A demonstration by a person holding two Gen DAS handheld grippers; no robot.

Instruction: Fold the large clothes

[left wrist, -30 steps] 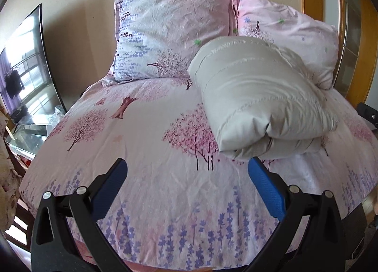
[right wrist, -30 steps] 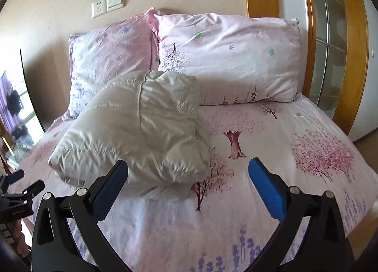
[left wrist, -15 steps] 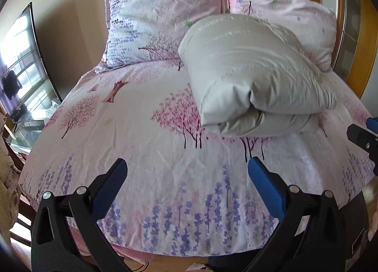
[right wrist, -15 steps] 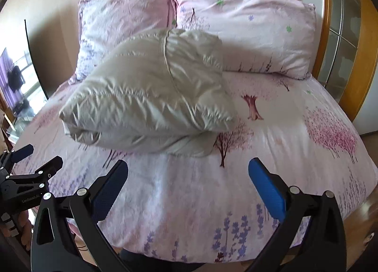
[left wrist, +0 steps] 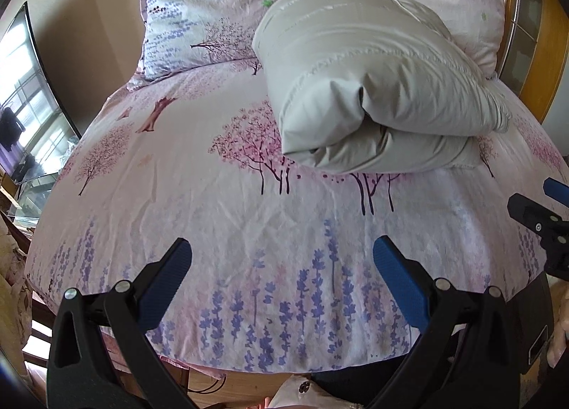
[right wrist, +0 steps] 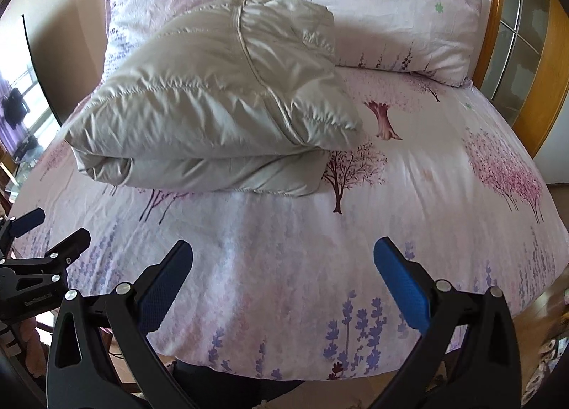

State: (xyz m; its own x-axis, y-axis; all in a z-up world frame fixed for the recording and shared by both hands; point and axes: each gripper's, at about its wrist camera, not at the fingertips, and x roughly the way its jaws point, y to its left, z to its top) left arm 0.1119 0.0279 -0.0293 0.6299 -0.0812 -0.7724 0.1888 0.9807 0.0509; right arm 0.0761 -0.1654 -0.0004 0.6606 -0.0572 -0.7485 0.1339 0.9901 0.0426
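Note:
A beige puffy down jacket [left wrist: 370, 82] lies folded into a thick bundle on the bed, in front of the pillows; it also shows in the right wrist view [right wrist: 220, 103]. My left gripper [left wrist: 282, 267] is open and empty, held over the foot edge of the bed, well short of the jacket. My right gripper [right wrist: 282, 267] is open and empty too, over the same edge further right. Each gripper shows at the side of the other's view: the right one [left wrist: 544, 217], the left one [right wrist: 35, 249].
The bed has a pink floral sheet [left wrist: 199, 203] with two matching pillows [left wrist: 220, 7] [right wrist: 384, 11] against the wall. A wooden headboard frame [right wrist: 498, 39] stands at the right. A television [left wrist: 25, 96] and a glass stand are at the left.
Both grippers have pulled back toward the foot of the bed and tilted down, so the bed edge now shows. The folded jacket has stayed in place. Both stay open.

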